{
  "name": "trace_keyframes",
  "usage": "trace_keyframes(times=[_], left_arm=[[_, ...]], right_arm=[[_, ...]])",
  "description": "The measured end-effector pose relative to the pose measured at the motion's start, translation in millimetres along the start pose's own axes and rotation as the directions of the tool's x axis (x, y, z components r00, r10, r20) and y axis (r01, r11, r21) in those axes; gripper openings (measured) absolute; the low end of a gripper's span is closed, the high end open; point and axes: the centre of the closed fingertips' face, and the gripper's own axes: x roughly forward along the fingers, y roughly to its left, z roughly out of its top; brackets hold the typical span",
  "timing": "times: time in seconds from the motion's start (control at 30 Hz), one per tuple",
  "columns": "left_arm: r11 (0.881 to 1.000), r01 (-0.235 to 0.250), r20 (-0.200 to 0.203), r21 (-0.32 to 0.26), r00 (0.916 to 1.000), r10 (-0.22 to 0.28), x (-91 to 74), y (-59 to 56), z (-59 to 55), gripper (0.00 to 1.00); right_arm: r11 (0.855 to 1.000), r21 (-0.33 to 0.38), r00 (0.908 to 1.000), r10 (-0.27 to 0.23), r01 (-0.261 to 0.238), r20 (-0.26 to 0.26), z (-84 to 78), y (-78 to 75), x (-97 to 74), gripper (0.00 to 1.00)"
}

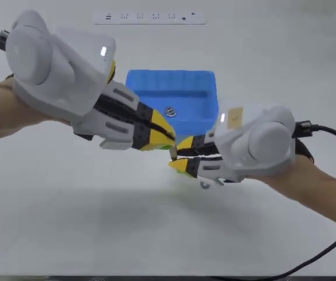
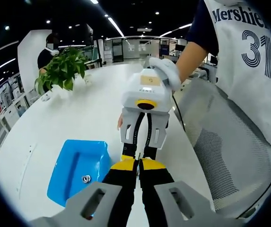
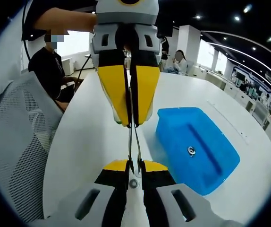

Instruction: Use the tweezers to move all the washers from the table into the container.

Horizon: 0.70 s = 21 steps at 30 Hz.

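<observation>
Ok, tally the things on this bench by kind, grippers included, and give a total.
Washers: 2, a washer in the container and a washer on the table
Container: 1
Tweezers: 1
Grippers: 2, the left gripper and the right gripper, both holding the tweezers
White strip: 1
Total: 7

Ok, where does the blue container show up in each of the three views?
Head view: the blue container sits upper centre.
Left gripper view: the container lies lower left.
Right gripper view: the container lies right of centre.
Shared landmark: the washer lying inside it, also seen at and.
</observation>
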Motion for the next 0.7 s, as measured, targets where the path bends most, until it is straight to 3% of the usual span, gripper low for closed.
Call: trace_keyframes(times=[0.7], left_arm=[[1.0,0.001,-0.002,-0.016,1.0,-0.001,4.6,1.3,-4.2,0.06]], right_arm=[[0.999,0.032,0.9999,0.009,-0.01,0.006,-3.9,-1.1,5.1,0.12]])
